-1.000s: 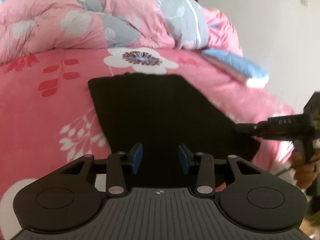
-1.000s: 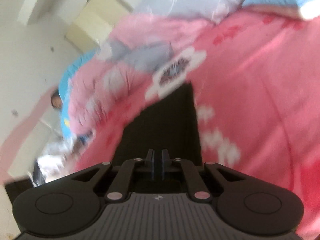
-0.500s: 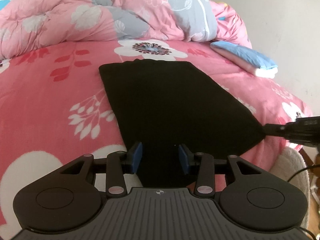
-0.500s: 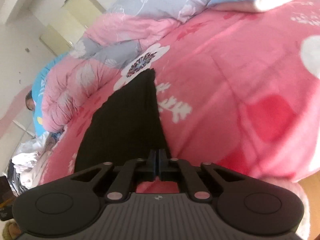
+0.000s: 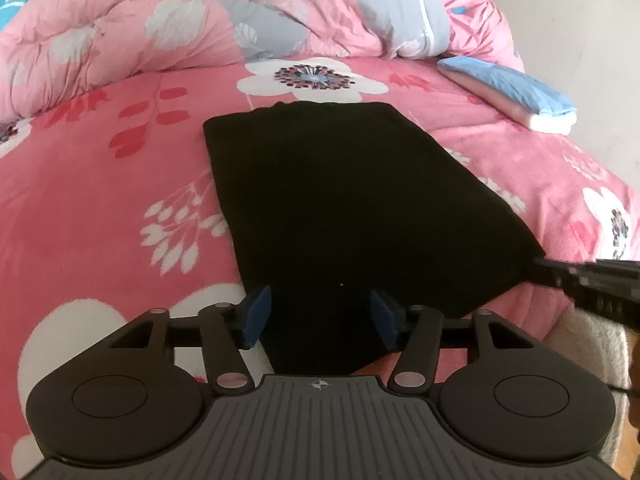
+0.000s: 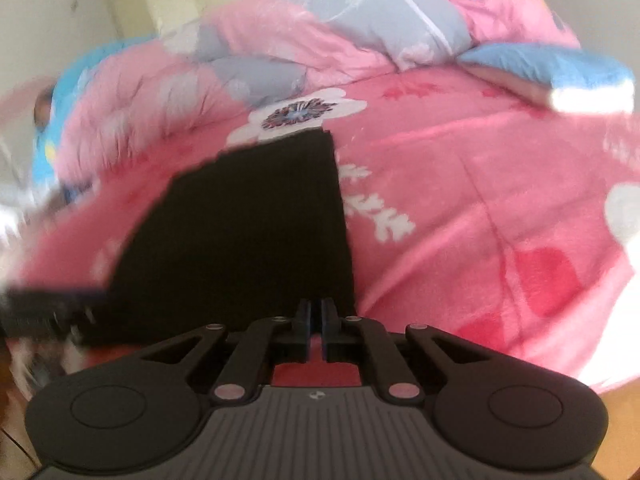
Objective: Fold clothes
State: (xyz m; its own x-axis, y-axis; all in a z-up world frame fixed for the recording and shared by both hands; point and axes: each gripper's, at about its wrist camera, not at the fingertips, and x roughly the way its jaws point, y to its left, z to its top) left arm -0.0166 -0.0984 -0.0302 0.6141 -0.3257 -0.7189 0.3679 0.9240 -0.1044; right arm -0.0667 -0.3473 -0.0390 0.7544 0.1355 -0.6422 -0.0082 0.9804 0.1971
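Cloth (image 5: 352, 208), black and already folded into a long panel, lies flat on the pink bedspread (image 5: 100, 200), its near end hanging just past the bed edge. Our left gripper (image 5: 318, 316) has just been opening; its blue pads stand apart on either side of the near hem without pressing it. Our right gripper (image 6: 316, 312) is pinched together at the near right corner; whether cloth is caught between the pads we cannot tell, since a thin gap shows. We judge the risk to be uneven handling: if the right pulls while the left is loose, the panel could skew, wrinkle, or slide off the edge. Blur in the right view makes aiming harder.
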